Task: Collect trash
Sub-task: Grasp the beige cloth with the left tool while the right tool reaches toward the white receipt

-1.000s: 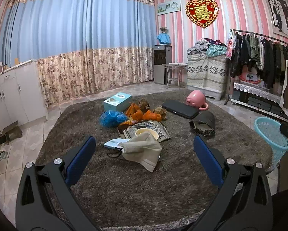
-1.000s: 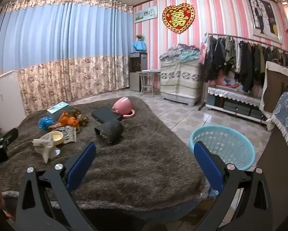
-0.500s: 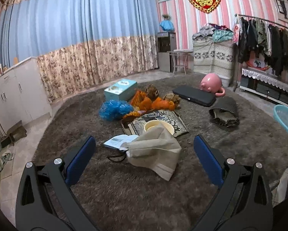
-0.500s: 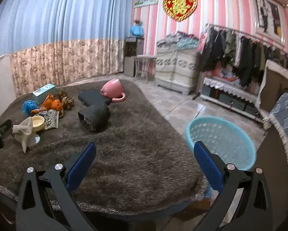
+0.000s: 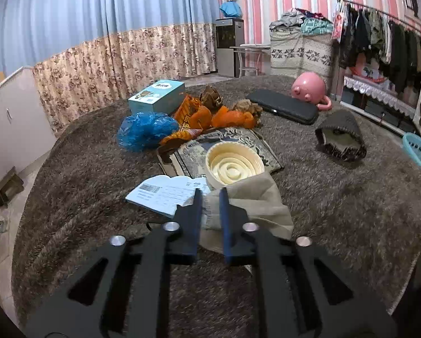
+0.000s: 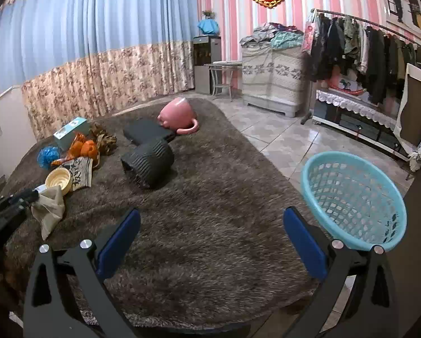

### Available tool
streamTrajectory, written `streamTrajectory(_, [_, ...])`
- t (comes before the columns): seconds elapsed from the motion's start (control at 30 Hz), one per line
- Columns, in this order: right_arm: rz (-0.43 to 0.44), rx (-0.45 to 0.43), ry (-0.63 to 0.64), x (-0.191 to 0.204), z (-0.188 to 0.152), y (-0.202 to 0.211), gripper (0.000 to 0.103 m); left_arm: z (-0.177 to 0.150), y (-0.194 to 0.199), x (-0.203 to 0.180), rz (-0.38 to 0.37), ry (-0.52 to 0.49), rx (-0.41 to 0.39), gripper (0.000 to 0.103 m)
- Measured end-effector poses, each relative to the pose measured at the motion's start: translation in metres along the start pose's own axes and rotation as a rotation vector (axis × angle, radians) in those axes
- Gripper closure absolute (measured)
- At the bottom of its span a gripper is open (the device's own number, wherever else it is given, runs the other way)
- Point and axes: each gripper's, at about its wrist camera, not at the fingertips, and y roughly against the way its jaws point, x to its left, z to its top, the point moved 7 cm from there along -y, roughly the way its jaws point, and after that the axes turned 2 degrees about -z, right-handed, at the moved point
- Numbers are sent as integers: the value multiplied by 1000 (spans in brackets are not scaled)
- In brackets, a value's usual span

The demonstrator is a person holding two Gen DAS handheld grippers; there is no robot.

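Observation:
A crumpled beige cloth bag (image 5: pixel 255 202) lies at the near end of a trash pile on the shaggy brown cover (image 5: pixel 337 197). My left gripper (image 5: pixel 210 193) is shut on the bag's near edge, and fabric shows between the blue pads. Touching the bag are a cream ribbed lid (image 5: pixel 234 163) and a white shipping label (image 5: pixel 165 194). Behind them lie a blue plastic bag (image 5: pixel 145 131) and orange peels and wrappers (image 5: pixel 210 117). My right gripper (image 6: pixel 210 214) hangs open and holds nothing over the cover's near edge. A light blue basket (image 6: pixel 351 197) is at its right.
A teal box (image 5: pixel 156 95), a black case (image 5: pixel 283 105), a pink pig mug (image 5: pixel 309 87) and a dark ribbed slipper (image 5: pixel 340 138) also lie on the cover. Tiled floor, a clothes rack (image 6: pixel 365 45) and white cabinets (image 5: pixel 10 118) surround it.
My left gripper moved forward and down to the pile, and its jaws went from wide open to shut on the beige bag. The right gripper dipped toward the cover and stayed open.

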Motion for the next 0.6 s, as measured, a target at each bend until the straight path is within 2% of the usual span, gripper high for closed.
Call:
streamTrajectory(0.07, [11, 15, 1, 4, -2, -4, 4, 3, 6, 7, -14, 21, -6, 103])
streamTrajectory(0.23, [34, 45, 9, 16, -8, -11, 4, 11, 23, 23, -1, 43, -40, 103])
streamTrajectory(0.37, [38, 54, 10, 19, -11, -12, 4, 7, 26, 20, -25, 23, -23, 102])
streamTrajectory(0.43, [39, 58, 5, 19, -11, -12, 4, 2, 24, 14, -40, 15, -12, 72])
streamTrajectory(0.47, [38, 60, 4, 19, -12, -11, 4, 0, 24, 12, -38, 11, -15, 41])
streamTrajectory(0.5, [37, 62, 6, 18, -12, -11, 4, -1, 24, 8, -33, 7, -25, 24])
streamTrajectory(0.6, [29, 63, 13, 17, -12, -10, 4, -3, 15, -5, -51, -23, -20, 22])
